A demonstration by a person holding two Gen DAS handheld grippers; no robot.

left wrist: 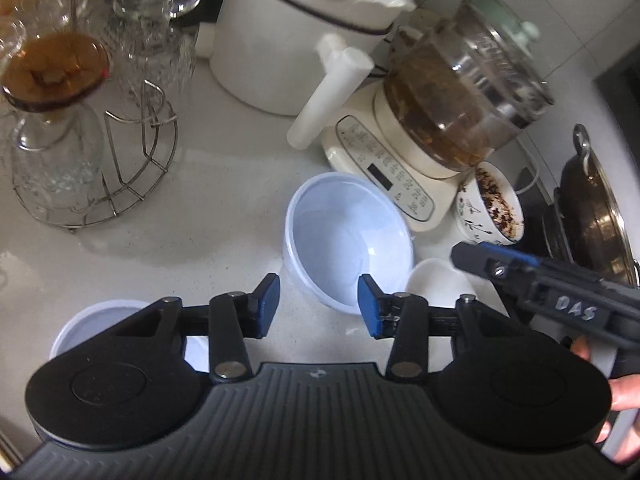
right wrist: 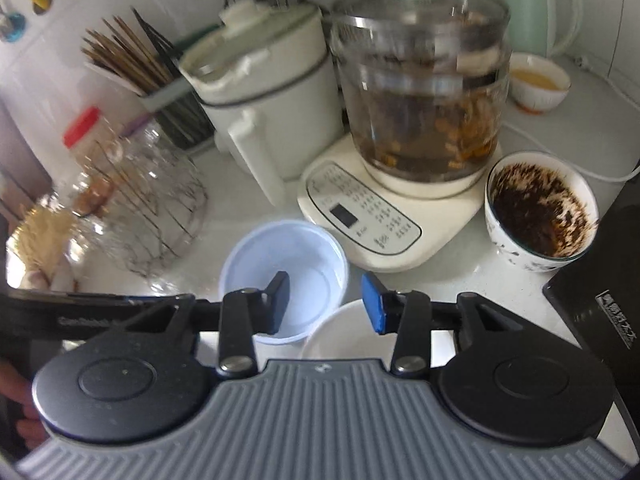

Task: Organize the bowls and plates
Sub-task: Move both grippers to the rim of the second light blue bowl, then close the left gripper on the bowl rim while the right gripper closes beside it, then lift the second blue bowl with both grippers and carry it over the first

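Observation:
A pale blue plastic bowl (left wrist: 348, 240) sits on the white counter in front of a cream kettle base; it also shows in the right wrist view (right wrist: 288, 256). A small white bowl (left wrist: 436, 280) lies beside it on the right, also in the right wrist view (right wrist: 344, 336). A white plate or lid (left wrist: 92, 324) lies under my left gripper's left side. My left gripper (left wrist: 318, 306) is open and empty, just short of the blue bowl. My right gripper (right wrist: 326, 304) is open and empty, above both bowls; it shows in the left wrist view (left wrist: 496, 264).
A glass kettle on its cream base (left wrist: 400, 176) and a white cooker (left wrist: 292, 40) stand behind. A patterned bowl with dark residue (right wrist: 540, 216) is on the right. A wire rack with glasses (left wrist: 100, 152) is left. A wok (left wrist: 596, 216) sits far right.

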